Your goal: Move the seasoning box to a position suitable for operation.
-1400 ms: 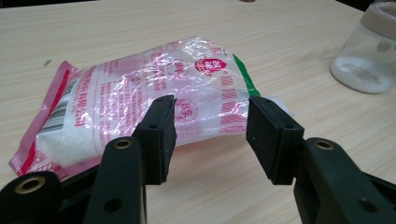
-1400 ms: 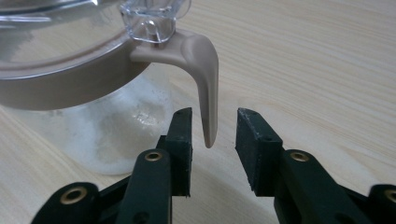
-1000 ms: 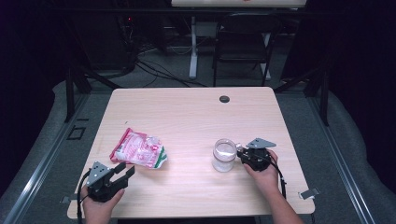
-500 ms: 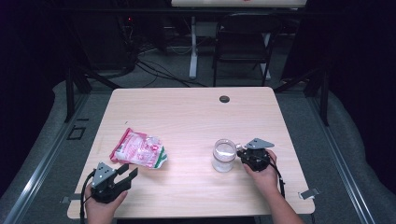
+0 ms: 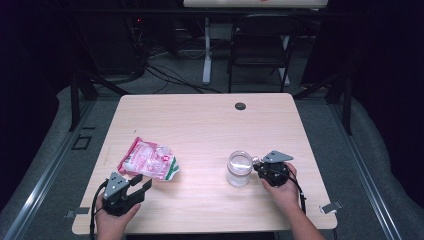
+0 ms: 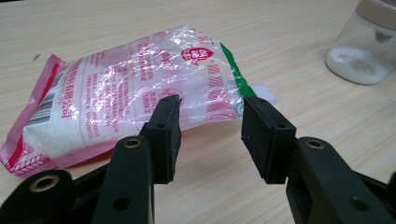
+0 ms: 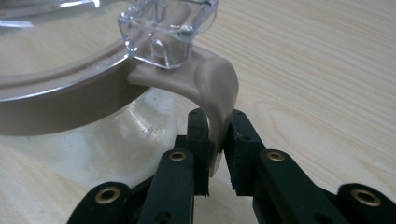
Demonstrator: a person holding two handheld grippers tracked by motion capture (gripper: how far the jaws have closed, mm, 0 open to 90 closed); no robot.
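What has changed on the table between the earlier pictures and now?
The right gripper has just closed its jaws on the jar's beige latch tab. The left gripper stays open, just short of the pink bag. The jar and bag have not moved.

Pink-and-white bag [image 6: 126, 88], green-edged; clear jar [image 5: 239, 168], beige rim.

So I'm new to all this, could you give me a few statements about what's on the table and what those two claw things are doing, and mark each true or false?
1. The right gripper pinches the beige clasp of the glass jar. True.
2. The left gripper is clamped on the pink bag. False: its jaws are open, just short of the bag.
3. The jar lies on its side. False: it stands upright.
4. The bag lies flat on the wooden table. True.
5. The jar stands on the bag. False: they are apart.
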